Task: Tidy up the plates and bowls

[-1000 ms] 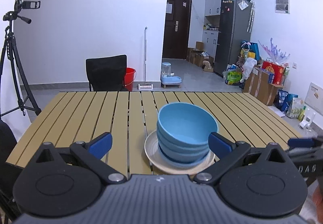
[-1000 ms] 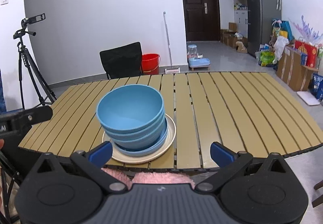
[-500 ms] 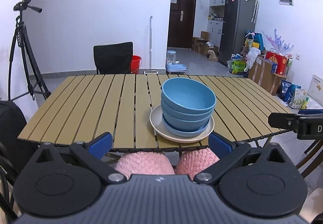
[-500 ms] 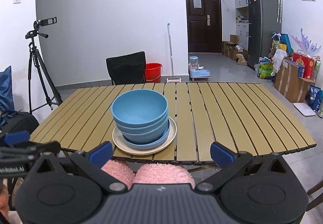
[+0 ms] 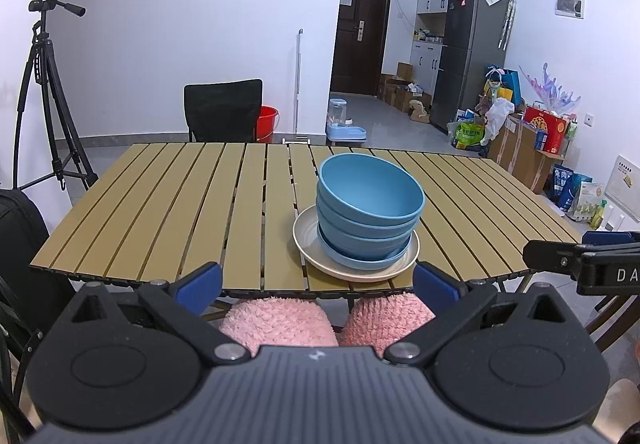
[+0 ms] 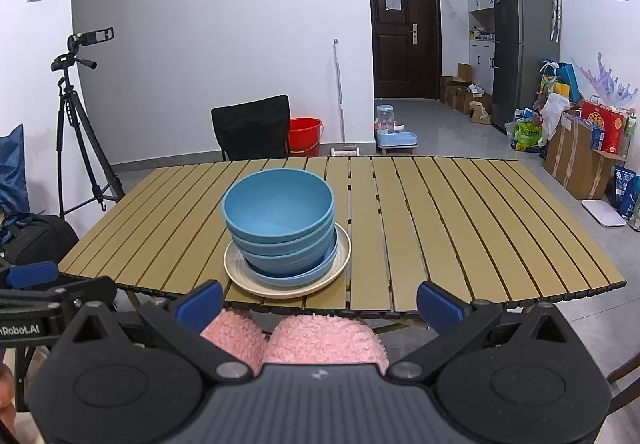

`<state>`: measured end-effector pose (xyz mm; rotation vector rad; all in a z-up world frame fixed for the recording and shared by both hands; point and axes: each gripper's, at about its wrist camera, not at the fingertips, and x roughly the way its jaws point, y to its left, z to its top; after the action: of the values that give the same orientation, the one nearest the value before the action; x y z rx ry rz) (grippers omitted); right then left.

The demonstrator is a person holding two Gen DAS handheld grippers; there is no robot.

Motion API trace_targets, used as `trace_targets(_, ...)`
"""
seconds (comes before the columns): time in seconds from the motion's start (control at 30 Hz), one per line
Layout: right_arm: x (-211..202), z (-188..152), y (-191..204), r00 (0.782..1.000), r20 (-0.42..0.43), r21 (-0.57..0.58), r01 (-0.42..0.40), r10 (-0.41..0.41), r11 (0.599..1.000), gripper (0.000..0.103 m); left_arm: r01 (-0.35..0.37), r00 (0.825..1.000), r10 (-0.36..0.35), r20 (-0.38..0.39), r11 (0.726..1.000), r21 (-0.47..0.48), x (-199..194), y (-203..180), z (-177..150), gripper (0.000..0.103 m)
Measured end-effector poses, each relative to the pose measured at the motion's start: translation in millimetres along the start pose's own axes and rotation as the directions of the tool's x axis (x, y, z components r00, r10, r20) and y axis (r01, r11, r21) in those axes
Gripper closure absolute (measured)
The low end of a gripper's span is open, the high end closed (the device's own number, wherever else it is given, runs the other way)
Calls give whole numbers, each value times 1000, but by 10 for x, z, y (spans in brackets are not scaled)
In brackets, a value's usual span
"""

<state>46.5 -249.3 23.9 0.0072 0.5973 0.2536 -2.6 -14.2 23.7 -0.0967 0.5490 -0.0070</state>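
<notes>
1. slatted wooden table (image 5: 168,204) fills the middle of a white-walled room, with a black chair (image 5: 223,109) at its far side, a camera on a tripod (image 5: 48,84) to the left and a fridge (image 5: 470,52) by the dark door.
2. near the front edge of the table sits the task's stack: blue bowls (image 5: 370,210) nested together, on a blue plate (image 5: 362,258), on a wider cream plate (image 5: 308,240). nothing else is on the table.
3. left gripper (image 5: 316,284) sits off the table's near edge, its blue fingers (image 5: 199,281) wide apart and empty.
4. right gripper (image 6: 320,298) is likewise short of the table, fingers (image 6: 438,304) spread, holding nothing; pink fuzzy slippers (image 6: 320,336) show below it.
5. the bowls look like light, stiff, smooth plastic, so probably slippery and not fragile; the cream plate looks ceramic, likely heavier and breakable.
6. best hold, i judge, is a rim pinch: top bowl's lip for a bowl, the cream plate's bare left edge for the whole pile.
7. the stack looks tidy already; little seems left.
</notes>
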Motion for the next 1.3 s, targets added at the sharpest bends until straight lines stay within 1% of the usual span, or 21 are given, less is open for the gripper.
trace_targets(1.07,-33,11,38,1000,-2,-23,5,-5,1000,0,22,1000,-21,10,1000,-21,-78,4,-11,0)
trace_targets(1.2,-33,11,38,1000,-2,-24,5,-5,1000,0,19,1000,-19,11,1000,-20,-81,4,-10,0)
trace_targets(1.3,-33,12,39,1000,-2,-24,5,-5,1000,0,3,1000,-3,15,1000,-14,-87,-2,-14,0)
